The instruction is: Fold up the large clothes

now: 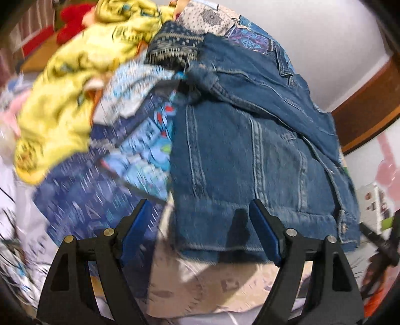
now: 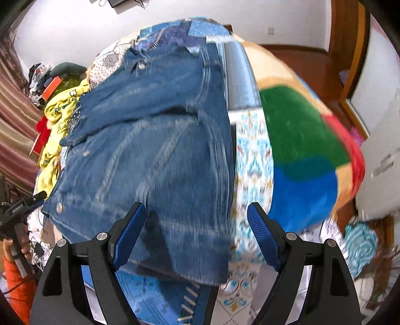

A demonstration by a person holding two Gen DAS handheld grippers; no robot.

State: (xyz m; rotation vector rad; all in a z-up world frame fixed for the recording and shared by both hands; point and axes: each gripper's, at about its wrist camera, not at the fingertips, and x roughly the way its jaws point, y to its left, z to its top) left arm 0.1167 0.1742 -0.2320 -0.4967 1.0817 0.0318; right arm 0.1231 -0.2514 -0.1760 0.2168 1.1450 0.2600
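A bed covered in patterned sheets fills both views, with white walls and dark wooden trim behind it. One denim jacket (image 1: 250, 155) lies partly folded on the bed, its near hem just ahead of both tools; in the right wrist view the same denim jacket (image 2: 150, 140) shows two metal snap buttons, one near the collar and one at the lower left corner. To its left sits a heap of other clothes: one yellow printed garment (image 1: 67, 95), a dark patterned piece (image 1: 172, 47) and something red (image 1: 72, 20) behind, though blur makes the count of the heap uncertain. On the jacket's right lies one blanket (image 2: 302, 140) in green, blue, red and tan blocks.

The left gripper (image 1: 200, 225) has its two blue-padded fingers spread wide above the jacket's hem, holding nothing. The right gripper (image 2: 197, 225) is likewise spread wide and empty, poised over the jacket's lower right corner.
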